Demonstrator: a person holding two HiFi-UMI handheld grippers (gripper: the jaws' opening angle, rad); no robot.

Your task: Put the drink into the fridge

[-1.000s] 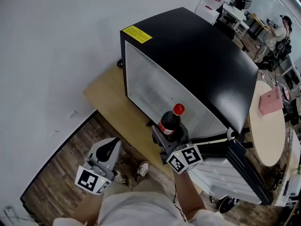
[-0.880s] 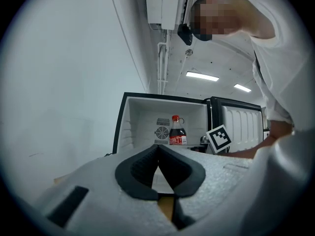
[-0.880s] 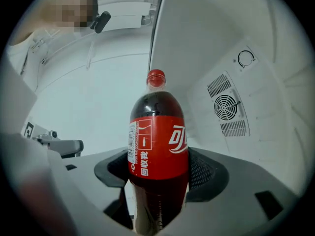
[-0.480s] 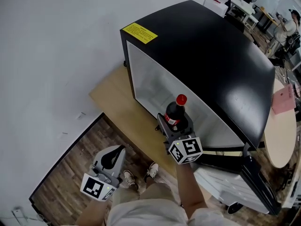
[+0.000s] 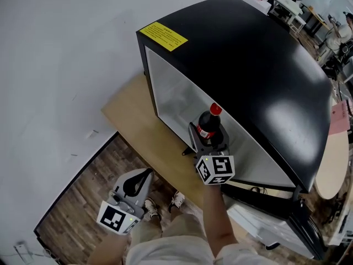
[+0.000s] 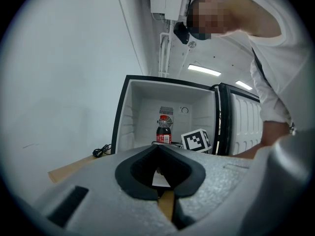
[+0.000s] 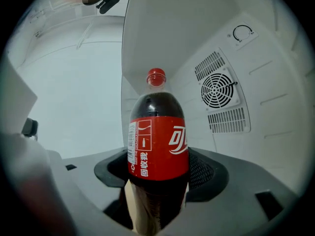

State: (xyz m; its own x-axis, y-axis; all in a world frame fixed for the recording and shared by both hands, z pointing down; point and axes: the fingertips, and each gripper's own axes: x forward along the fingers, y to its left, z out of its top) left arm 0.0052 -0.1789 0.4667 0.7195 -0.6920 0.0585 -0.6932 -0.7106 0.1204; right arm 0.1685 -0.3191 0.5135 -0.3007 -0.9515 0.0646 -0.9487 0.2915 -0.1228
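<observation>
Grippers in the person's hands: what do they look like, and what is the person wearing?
Both the left gripper and right gripper are bulky pale grey shells with black lining at the jaws. Each carries a white cube printed with black square markers. No cables show. The person wears a white top and pale shoes.

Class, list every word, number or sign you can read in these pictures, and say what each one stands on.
"回收我": white, down the red label of the bottle.
"可": large white character on that label, partly seen.
Fine print along the label's left edge: too small to read.
Yellow sticker on the fridge: too blurred to read.
</observation>
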